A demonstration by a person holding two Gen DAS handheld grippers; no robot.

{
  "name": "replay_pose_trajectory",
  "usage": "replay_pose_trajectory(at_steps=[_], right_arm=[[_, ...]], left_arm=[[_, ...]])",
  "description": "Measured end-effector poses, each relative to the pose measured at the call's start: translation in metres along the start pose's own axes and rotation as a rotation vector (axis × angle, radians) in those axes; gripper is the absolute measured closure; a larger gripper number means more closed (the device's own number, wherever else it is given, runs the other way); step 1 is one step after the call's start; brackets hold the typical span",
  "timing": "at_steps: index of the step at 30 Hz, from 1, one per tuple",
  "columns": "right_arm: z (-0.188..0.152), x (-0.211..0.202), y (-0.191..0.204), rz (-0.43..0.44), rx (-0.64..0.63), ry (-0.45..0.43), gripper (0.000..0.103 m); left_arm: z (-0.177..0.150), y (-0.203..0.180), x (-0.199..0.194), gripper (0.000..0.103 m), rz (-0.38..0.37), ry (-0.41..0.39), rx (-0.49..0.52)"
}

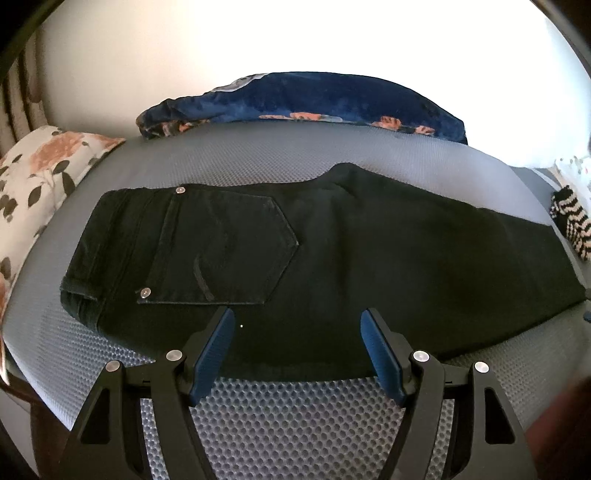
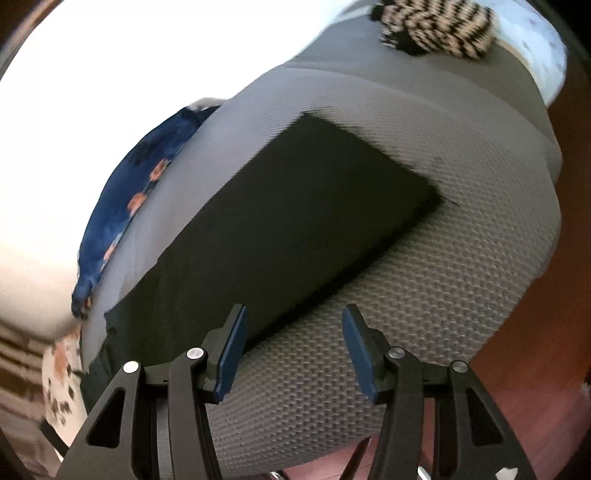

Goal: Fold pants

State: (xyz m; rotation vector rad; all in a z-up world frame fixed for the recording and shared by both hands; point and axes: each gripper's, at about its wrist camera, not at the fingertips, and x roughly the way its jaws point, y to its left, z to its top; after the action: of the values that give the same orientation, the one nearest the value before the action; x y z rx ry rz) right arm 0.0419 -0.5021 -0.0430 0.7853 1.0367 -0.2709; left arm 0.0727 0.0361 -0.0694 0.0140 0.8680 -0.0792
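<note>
Black pants [image 1: 332, 251] lie flat on a grey mesh-covered surface [image 1: 295, 417], folded lengthwise, waistband and back pocket at the left, legs running right. My left gripper [image 1: 297, 317] is open and empty, its blue pads [image 1: 216, 350] just above the near edge of the pants. In the right wrist view the pants [image 2: 295, 221] show as a dark slab with the leg end at the upper right. My right gripper [image 2: 293, 314] is open and empty over the near edge of the legs. That view is tilted and blurred.
A navy floral cushion [image 1: 303, 103] lies behind the pants and a white floral pillow [image 1: 40, 177] at the left. A black-and-cream striped cloth [image 1: 572, 225] lies at the right, also in the right wrist view [image 2: 436, 26]. Brown floor [image 2: 535, 350] lies past the surface's edge.
</note>
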Motion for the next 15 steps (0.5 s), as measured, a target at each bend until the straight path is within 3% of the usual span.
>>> replay_pose_trajectory(at_steps=[5, 10, 15], right_arm=[[0.009, 0.006, -0.018, 0.009, 0.063, -0.01, 0.053], [0.021, 0.015, -0.039, 0.044, 0.138, -0.023, 0.066], [0.037, 0.023, -0.047, 0.083, 0.171, -0.058, 0.072]], left_arm=[[-0.001, 0.005, 0.004, 0.032, 0.003, 0.006, -0.038], [-0.002, 0.006, 0.008, 0.032, 0.029, 0.015, -0.046], [-0.001, 0.001, 0.012, 0.032, 0.046, 0.022, -0.036]])
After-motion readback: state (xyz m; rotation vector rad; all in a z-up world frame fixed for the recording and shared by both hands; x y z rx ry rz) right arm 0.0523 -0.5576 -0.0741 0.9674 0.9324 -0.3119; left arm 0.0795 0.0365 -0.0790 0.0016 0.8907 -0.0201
